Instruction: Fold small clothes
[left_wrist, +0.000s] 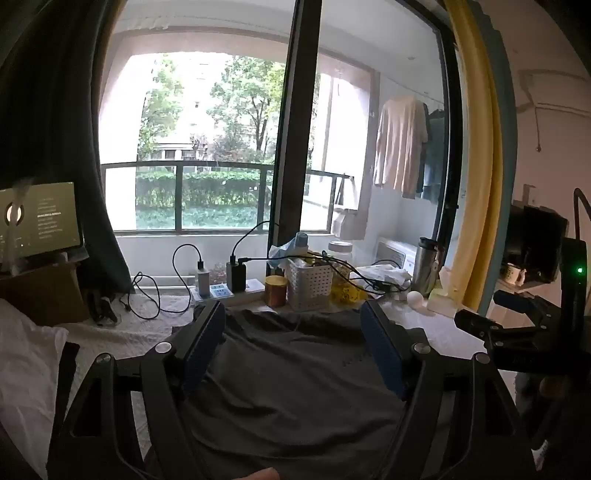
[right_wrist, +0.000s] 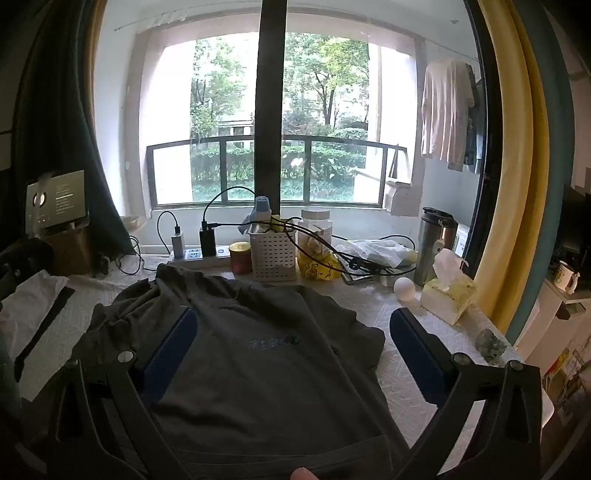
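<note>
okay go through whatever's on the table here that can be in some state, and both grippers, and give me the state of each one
left gripper: open, holding nothing
right gripper: open, holding nothing
dark grey T-shirt: spread on the table, rumpled, not folded
tablet: screen on
two chargers: plugged into the power strip
steel tumbler: upright, lid on
tissue box: open, tissue sticking up
white basket: upright, filled

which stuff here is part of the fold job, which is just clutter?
Job:
dark grey T-shirt
left hand-held gripper, open
right hand-held gripper, open

Clutter:
white basket
tissue box
steel tumbler
white ball
power strip
</note>
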